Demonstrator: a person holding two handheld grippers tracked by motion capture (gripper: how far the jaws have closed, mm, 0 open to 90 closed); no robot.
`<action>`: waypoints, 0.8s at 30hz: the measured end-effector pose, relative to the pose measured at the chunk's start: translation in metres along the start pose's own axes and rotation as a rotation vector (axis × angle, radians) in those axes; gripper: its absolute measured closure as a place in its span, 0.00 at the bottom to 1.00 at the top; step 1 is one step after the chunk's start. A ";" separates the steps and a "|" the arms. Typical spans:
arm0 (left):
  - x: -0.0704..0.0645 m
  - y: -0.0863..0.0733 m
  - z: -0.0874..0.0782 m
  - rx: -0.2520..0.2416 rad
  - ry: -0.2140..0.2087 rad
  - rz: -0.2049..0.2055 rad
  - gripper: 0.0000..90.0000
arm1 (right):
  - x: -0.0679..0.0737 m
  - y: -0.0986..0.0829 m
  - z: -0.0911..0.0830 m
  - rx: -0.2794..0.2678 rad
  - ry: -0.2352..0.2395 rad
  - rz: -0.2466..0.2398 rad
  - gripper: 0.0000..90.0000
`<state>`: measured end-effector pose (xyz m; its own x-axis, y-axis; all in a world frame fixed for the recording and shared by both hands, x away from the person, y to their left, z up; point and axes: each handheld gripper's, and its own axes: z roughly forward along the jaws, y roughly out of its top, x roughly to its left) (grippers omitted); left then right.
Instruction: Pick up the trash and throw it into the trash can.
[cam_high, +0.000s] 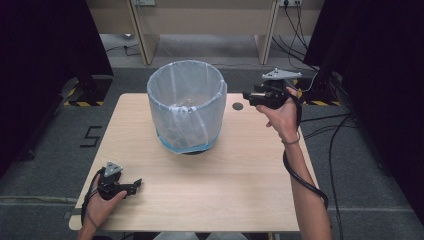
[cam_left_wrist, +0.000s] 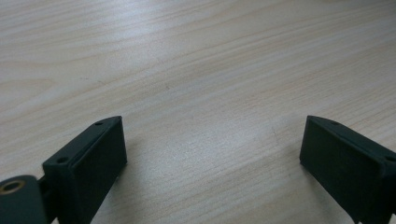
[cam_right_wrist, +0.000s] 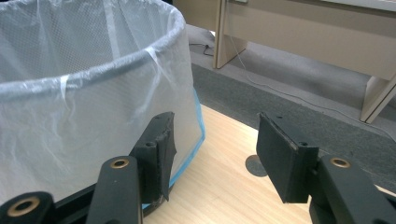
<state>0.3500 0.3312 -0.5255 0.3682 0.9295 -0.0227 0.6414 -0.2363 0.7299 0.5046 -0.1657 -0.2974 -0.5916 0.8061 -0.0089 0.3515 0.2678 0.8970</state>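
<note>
Now the bin with its thin plastic liner stands on the surface, toward its far side. Just beside the bin's rim, the right gripper holds its jaws released and empty, probably to reach the liner. Well apart from the bin, the left gripper rests low with its jaws spread wide, holding nothing, seemingly waiting.

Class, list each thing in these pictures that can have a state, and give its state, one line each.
Bin: upright on the table, lined with a white bag; contents unclear.
Bag: folded over the bin's rim, hanging down outside.
Left gripper: open, holding nothing, low over the table.
Right gripper: open, holding nothing, beside the bin.
</note>
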 end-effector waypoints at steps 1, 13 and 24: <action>0.000 0.000 0.000 0.002 -0.001 0.001 0.07 | 0.000 0.000 0.000 0.000 0.000 0.000 0.51; 0.000 0.000 0.000 0.000 0.000 0.000 0.07 | -0.003 -0.028 -0.004 -0.003 -0.001 0.020 0.48; 0.000 0.000 0.000 -0.001 0.000 -0.002 0.07 | -0.001 -0.046 -0.005 0.010 -0.008 0.018 0.46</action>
<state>0.3500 0.3311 -0.5256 0.3672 0.9298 -0.0238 0.6414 -0.2346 0.7305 0.4851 -0.1811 -0.3368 -0.5794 0.8150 0.0034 0.3692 0.2587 0.8926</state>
